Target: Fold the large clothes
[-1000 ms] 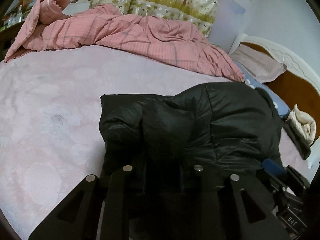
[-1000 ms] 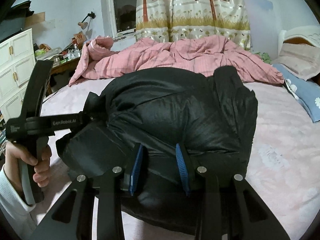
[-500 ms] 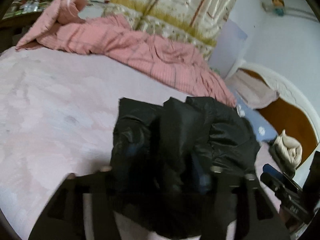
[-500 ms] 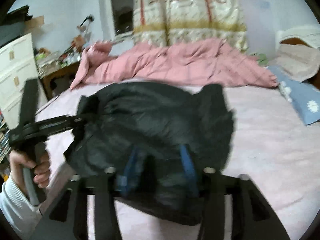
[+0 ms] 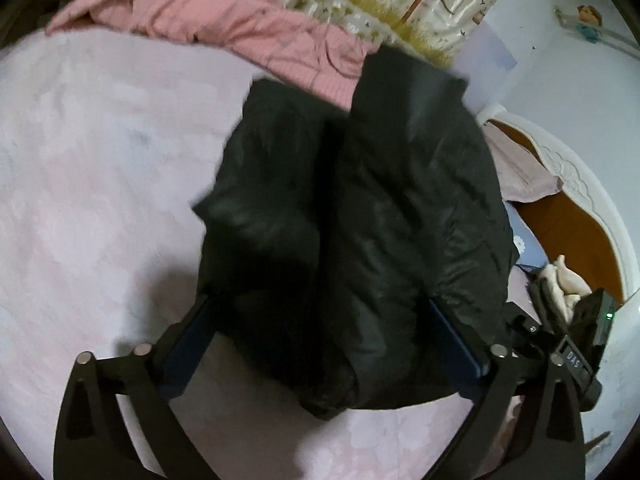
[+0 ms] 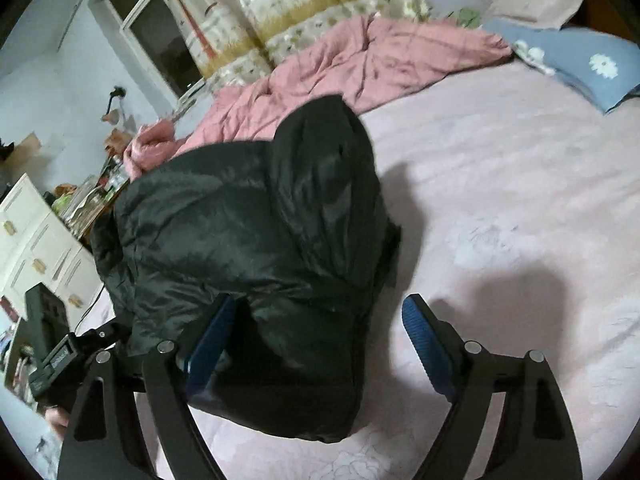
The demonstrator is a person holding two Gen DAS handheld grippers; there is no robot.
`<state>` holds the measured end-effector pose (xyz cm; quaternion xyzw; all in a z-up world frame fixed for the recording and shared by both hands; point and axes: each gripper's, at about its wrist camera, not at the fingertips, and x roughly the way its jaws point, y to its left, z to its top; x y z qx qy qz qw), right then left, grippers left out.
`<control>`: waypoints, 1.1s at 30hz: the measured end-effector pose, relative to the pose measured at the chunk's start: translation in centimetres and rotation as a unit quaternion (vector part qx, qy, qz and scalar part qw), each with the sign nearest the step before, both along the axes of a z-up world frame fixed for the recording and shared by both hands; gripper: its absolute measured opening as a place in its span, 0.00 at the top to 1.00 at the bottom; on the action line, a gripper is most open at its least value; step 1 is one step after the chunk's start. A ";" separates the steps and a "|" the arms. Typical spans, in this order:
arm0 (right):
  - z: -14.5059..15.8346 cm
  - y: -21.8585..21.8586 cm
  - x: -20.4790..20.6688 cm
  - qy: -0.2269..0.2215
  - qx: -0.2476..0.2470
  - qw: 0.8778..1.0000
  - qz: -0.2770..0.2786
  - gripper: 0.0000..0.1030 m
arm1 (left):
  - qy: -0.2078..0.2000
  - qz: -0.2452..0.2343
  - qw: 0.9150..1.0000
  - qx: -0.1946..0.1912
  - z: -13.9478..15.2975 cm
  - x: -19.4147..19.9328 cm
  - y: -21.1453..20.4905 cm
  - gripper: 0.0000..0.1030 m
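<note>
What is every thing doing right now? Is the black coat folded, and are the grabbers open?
black coat: folded into a puffy bundle, lying on the bed.
left gripper: open, jaws just widened, coat between them.
right gripper: open, jaws just widened, coat's edge between.
pink quilt: crumpled.
curtain: partly drawn.

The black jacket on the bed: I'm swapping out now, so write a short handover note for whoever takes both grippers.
Left gripper: open, jaws just opened wide; the jacket bulges between them, pads not pressing.
Right gripper: open, jaws just opened; the jacket's near edge lies between them, right pad clear of it.
Jacket: bundled in a folded heap on the pink bed sheet, in front of the pink quilt.
Done: folds made, both grips let go.
Left: probably check the bundle holds, tidy loose edges.
</note>
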<state>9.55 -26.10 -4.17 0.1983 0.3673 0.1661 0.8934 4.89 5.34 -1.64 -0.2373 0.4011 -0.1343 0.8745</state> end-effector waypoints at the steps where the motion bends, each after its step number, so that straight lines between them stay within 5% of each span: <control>1: -0.4 0.3 0.2 0.006 0.007 1.000 0.011 0.16 | 0.016 -0.014 1.000 -0.012 -0.7 0.3 -0.2 0.00; 5: -1.1 1.7 0.6 0.012 -0.012 0.999 0.029 0.11 | 0.036 -0.037 0.997 -0.056 -2.4 0.9 -0.7 0.02; 11: -3.3 3.0 1.8 0.045 0.024 0.997 0.055 0.02 | 0.011 -0.044 0.997 -0.067 -2.1 0.9 -1.3 0.43; 13: -2.7 3.6 1.3 0.023 0.004 0.999 0.047 0.17 | -0.004 -0.046 0.998 -0.053 -1.5 0.7 -1.6 0.52; 16: -0.9 4.2 0.2 -0.028 -0.035 0.998 0.038 0.41 | -0.025 -0.055 0.998 -0.037 -0.4 0.3 -2.2 0.54; 18: -0.1 4.3 -0.2 -0.045 -0.041 0.998 0.035 0.45 | -0.035 -0.057 0.997 -0.031 0.2 0.1 -2.6 0.55; 24: 2.4 4.6 -2.6 -0.095 -0.089 0.991 0.017 0.48 | -0.068 -0.071 0.995 -0.008 1.9 -0.6 -4.0 0.58; 33: 5.6 1.1 -5.4 -0.138 -0.097 0.985 -0.025 0.48 | -0.110 -0.094 0.989 -0.001 4.2 -0.2 -7.3 0.58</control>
